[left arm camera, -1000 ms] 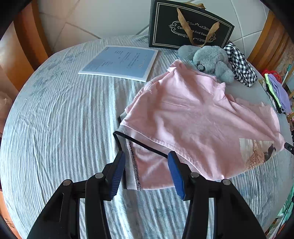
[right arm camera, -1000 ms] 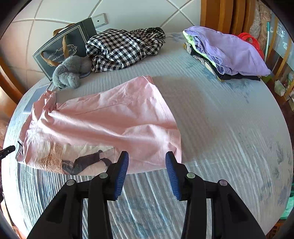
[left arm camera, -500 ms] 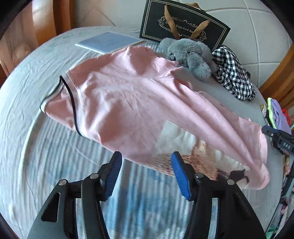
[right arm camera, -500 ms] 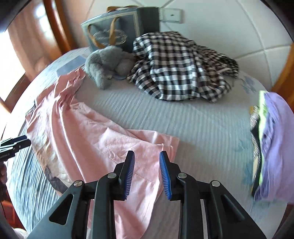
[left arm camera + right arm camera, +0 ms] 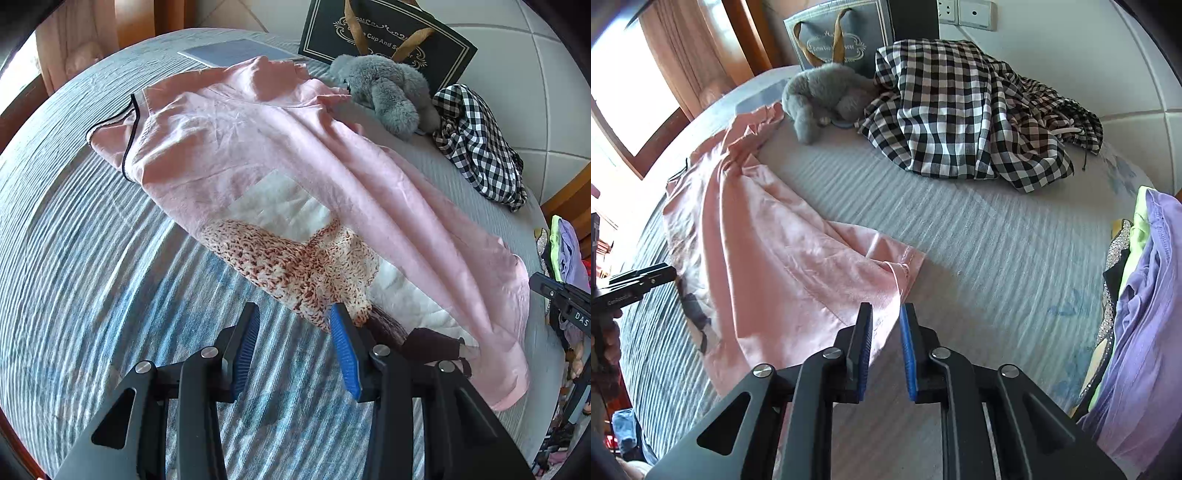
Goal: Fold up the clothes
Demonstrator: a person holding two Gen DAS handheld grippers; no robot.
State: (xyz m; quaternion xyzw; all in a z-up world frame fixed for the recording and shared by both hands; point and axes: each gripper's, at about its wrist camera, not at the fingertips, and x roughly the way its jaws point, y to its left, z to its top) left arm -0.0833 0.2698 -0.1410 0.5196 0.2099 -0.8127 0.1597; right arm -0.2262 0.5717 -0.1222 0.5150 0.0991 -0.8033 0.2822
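Left gripper (image 5: 291, 328): fingers wide apart and empty, low over the bed at the shirt's near edge; the right finger overlaps the printed patch in view, contact cannot be told. It looks lined up to take that edge.

Right gripper (image 5: 886, 325): fingers narrow with a gap between them, at the shirt's hem corner. The cloth edge runs up to the gap and passes behind the left finger; whether it is pinched cannot be told. Likely a grip on the corner, so the hem can be carried over.

Shirt (image 5: 295, 155): pink, on the bed, spread in a long diagonal between the two grippers, print side up, with long creases along its length. One sleeve with dark trim lies flat at the far left. It seems stretched out ready for a fold, which is not yet made.

Bed (image 5: 92, 277): striped blue-grey cover carrying everything here.

Pile (image 5: 1145, 280): purple and lime clothes stacked at the right edge, apparently the done heap.

Checked cloth (image 5: 964, 110): crumpled beyond the shirt, unfolded, probably waiting.

Toy (image 5: 384, 88): grey plush, touching the shirt's far end.

Bag (image 5: 384, 40): dark paper gift bag standing behind the toy against the headboard; contents hidden.

Booklet (image 5: 236, 51): flat, farthest left.
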